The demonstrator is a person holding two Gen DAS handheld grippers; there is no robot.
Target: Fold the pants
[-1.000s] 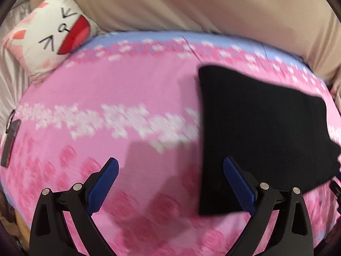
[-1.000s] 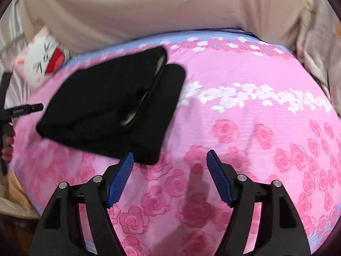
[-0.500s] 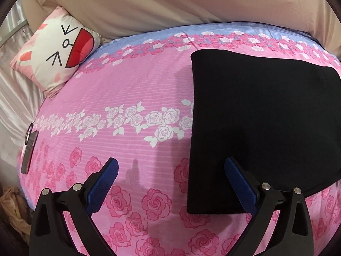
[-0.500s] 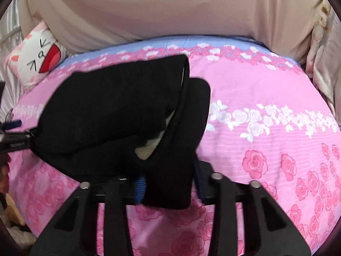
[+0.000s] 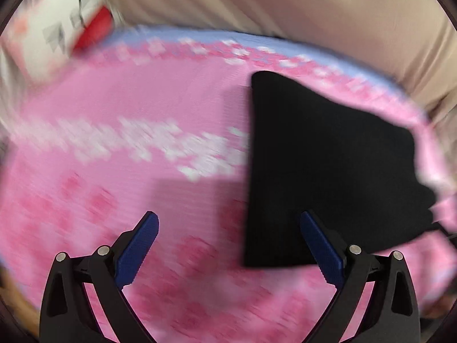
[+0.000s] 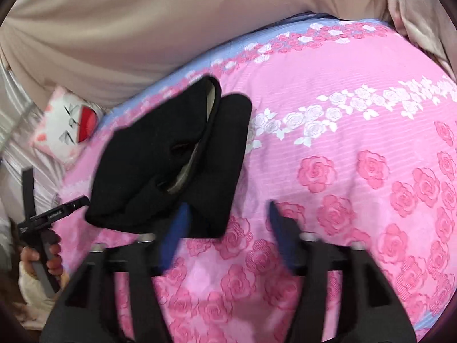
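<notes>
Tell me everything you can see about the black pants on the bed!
The black pants are soft, dark cloth folded into a thick bundle, lying flat on the pink flowery bedspread. A pale lining peeks out between the layers along one edge. The far end looks loose and uneven. Neither gripper presses on them right now.

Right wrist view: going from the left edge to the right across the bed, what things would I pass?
Hand holding the other tongs → cat-face pillow → folded black pants → bare pink rose bedsheet → crumpled beige cloth at the far right edge.
</notes>
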